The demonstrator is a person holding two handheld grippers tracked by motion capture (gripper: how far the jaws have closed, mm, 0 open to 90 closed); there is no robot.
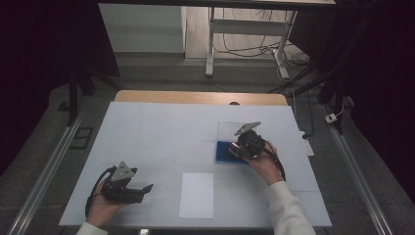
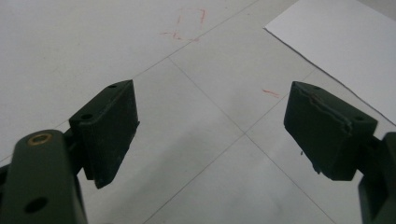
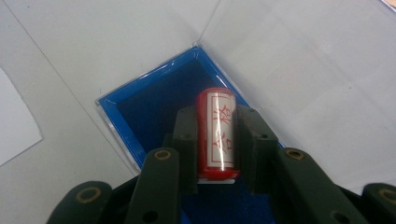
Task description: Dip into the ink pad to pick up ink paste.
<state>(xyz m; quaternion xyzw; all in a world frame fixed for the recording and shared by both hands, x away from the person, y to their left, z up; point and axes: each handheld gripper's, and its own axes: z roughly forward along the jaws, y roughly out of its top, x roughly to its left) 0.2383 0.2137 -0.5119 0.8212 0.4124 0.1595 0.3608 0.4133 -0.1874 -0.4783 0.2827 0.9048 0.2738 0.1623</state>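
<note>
A red cylinder stamp [image 3: 216, 133] with a white label is clamped between the pads of my right gripper [image 3: 216, 112], just over the blue pad of an open clear case [image 3: 140, 107]. In the high view that gripper [image 1: 239, 148] hovers over the blue case [image 1: 224, 152] at the table's right middle, and the case's clear lid [image 1: 230, 129] lies open behind it. My left gripper [image 2: 210, 126] stands open over bare table with nothing between its fingers; in the high view it [image 1: 147, 188] rests low at the front left, pointing right.
A white sheet of paper [image 1: 196, 195] lies at the front middle, between the two hands, and shows as a sheet [image 2: 345, 42] in the left gripper view. Faint red marks [image 2: 189, 23] are drawn on the white table cover [image 1: 161, 132]. The wooden table edge [image 1: 195, 96] runs along the back.
</note>
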